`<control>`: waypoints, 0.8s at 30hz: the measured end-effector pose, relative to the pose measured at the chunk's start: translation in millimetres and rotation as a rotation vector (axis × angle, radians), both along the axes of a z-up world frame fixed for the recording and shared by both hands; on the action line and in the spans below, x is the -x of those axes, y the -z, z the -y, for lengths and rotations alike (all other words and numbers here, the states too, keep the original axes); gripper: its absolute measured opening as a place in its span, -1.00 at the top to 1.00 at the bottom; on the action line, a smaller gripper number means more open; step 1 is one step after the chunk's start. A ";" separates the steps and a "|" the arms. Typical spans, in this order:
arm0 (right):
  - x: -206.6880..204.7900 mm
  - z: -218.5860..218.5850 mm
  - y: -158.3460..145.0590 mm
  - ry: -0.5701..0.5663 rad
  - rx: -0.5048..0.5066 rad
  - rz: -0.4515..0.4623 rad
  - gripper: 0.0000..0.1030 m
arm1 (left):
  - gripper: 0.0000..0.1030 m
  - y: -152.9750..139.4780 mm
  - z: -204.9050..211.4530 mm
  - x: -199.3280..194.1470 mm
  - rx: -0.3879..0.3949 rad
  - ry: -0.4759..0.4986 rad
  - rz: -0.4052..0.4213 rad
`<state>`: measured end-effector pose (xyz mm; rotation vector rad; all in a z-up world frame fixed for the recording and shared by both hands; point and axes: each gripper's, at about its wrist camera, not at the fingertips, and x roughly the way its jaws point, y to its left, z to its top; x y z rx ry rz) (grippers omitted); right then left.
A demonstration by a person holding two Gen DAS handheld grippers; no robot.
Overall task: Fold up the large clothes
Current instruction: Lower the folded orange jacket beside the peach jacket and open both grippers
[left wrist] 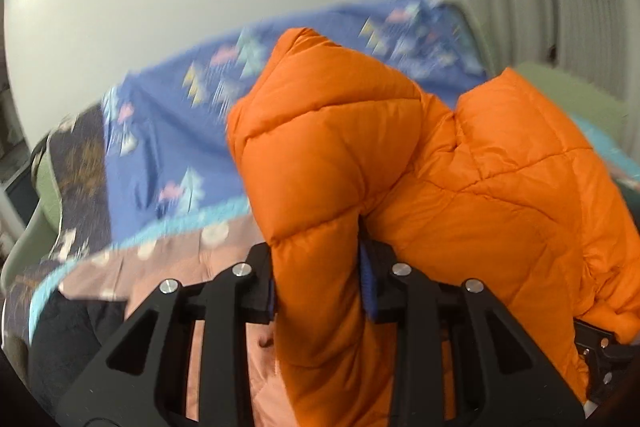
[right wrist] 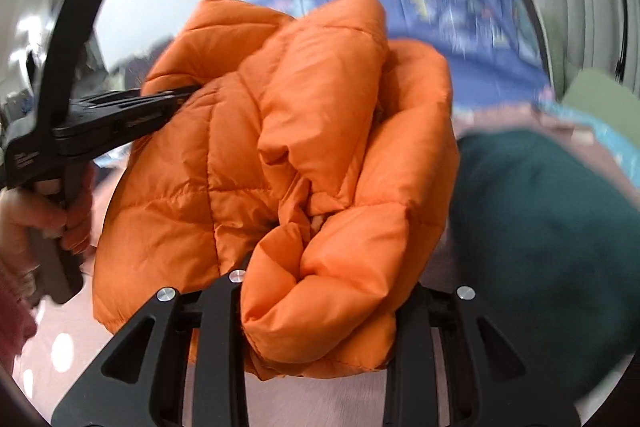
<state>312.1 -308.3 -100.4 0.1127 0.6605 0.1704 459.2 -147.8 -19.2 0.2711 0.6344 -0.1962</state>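
I have the orange jacket (left wrist: 440, 163) lifted off the bed (left wrist: 168, 131), bunched between both claws. My left claw (left wrist: 320, 279) is narrowly parted and clamped on a puffy edge; my right claw (right wrist: 320, 311) is set the same way, pinching a thick roll of fabric. The left one (right wrist: 120, 111) shows biting in from the side in the right view. To do this well, I should carry both claws level, spread them apart so the bundle opens flat, and steer clear of the green garment (right wrist: 540, 219) when laying it down.
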 end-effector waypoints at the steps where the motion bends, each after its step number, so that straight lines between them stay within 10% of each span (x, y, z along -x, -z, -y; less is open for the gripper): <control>1: -13.5 -0.3 19.0 0.021 0.013 -0.058 0.43 | 0.27 14.9 -0.1 -7.9 -0.025 -0.029 -0.026; 7: -29.7 19.2 53.4 0.115 -0.054 -0.167 0.31 | -0.24 81.3 -8.9 -6.5 -0.107 -0.065 -0.074; 24: 73.8 2.7 -20.1 0.158 0.148 -0.038 -0.35 | -0.66 30.5 -62.2 135.1 0.080 0.028 -0.073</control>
